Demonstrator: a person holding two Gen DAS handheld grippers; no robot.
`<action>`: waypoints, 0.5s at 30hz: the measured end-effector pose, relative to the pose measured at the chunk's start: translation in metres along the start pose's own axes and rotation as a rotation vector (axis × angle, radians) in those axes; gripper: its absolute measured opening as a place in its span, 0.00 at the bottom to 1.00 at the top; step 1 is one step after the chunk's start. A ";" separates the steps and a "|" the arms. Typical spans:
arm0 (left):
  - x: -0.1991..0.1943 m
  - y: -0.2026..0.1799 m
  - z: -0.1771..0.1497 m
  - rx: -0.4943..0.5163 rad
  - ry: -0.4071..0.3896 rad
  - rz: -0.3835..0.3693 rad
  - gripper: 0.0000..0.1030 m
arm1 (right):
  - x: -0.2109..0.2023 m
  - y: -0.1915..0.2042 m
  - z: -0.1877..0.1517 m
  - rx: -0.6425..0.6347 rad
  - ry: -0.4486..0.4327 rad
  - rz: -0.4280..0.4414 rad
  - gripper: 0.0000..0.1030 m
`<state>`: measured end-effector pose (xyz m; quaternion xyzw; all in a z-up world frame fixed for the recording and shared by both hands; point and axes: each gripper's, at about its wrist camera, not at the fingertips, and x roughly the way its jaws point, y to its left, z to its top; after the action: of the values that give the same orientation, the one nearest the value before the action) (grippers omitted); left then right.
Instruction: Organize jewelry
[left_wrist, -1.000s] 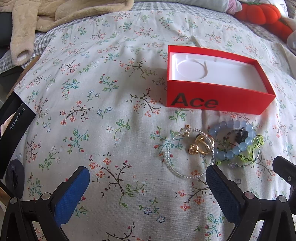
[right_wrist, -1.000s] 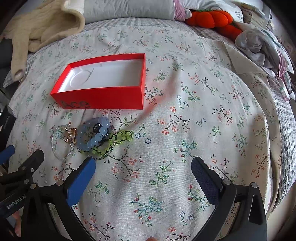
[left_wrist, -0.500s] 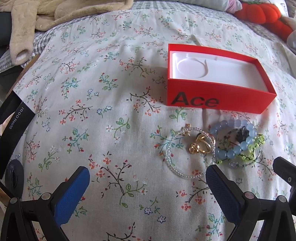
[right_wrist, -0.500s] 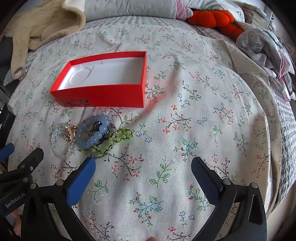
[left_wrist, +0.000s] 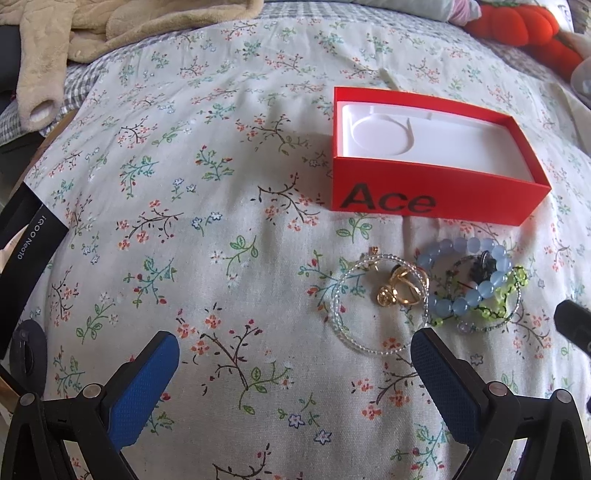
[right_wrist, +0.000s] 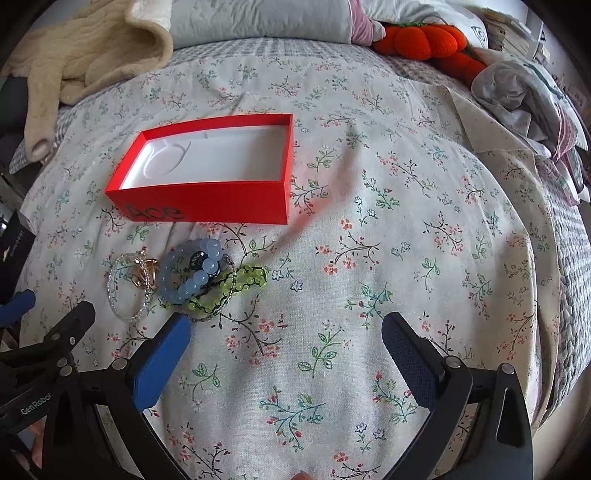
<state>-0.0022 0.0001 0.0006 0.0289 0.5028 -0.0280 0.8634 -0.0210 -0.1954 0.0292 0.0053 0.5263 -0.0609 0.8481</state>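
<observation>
A red box (left_wrist: 436, 199) marked "Ace" with an empty white insert sits on the floral bedspread; it also shows in the right wrist view (right_wrist: 207, 199). Just in front of it lies a jewelry pile: a clear bead bracelet (left_wrist: 345, 325) (right_wrist: 114, 291), gold rings (left_wrist: 399, 290) (right_wrist: 144, 275), a blue bead bracelet (left_wrist: 476, 284) (right_wrist: 195, 277) and a green bead bracelet (left_wrist: 502, 295) (right_wrist: 247, 278). My left gripper (left_wrist: 295, 354) is open, low over the bedspread, left of and nearer than the pile. My right gripper (right_wrist: 286, 338) is open, right of and nearer than the pile.
A beige garment (right_wrist: 85, 59) lies at the back left. An orange plush (right_wrist: 424, 40) and crumpled clothes (right_wrist: 524, 92) lie at the back right. A black "iQOO Neo10" box (left_wrist: 26, 258) sits at the left bed edge. Bare bedspread (right_wrist: 406, 221) stretches to the right.
Both grippers have eased slightly forward toward the jewelry pile, which sits a little lower in both views. Both stay open; nothing has been picked up.
</observation>
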 end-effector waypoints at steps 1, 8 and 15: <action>0.000 0.000 0.000 0.001 0.001 -0.001 1.00 | -0.001 0.000 0.001 -0.001 -0.004 -0.001 1.00; -0.008 0.000 0.010 0.048 -0.011 0.013 1.00 | -0.008 0.003 0.011 -0.046 -0.024 0.012 1.00; -0.009 0.017 0.033 0.027 0.032 -0.044 1.00 | -0.005 -0.005 0.028 -0.039 -0.018 0.055 1.00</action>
<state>0.0232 0.0142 0.0254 0.0298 0.5167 -0.0535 0.8540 0.0015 -0.2017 0.0469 0.0028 0.5194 -0.0271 0.8541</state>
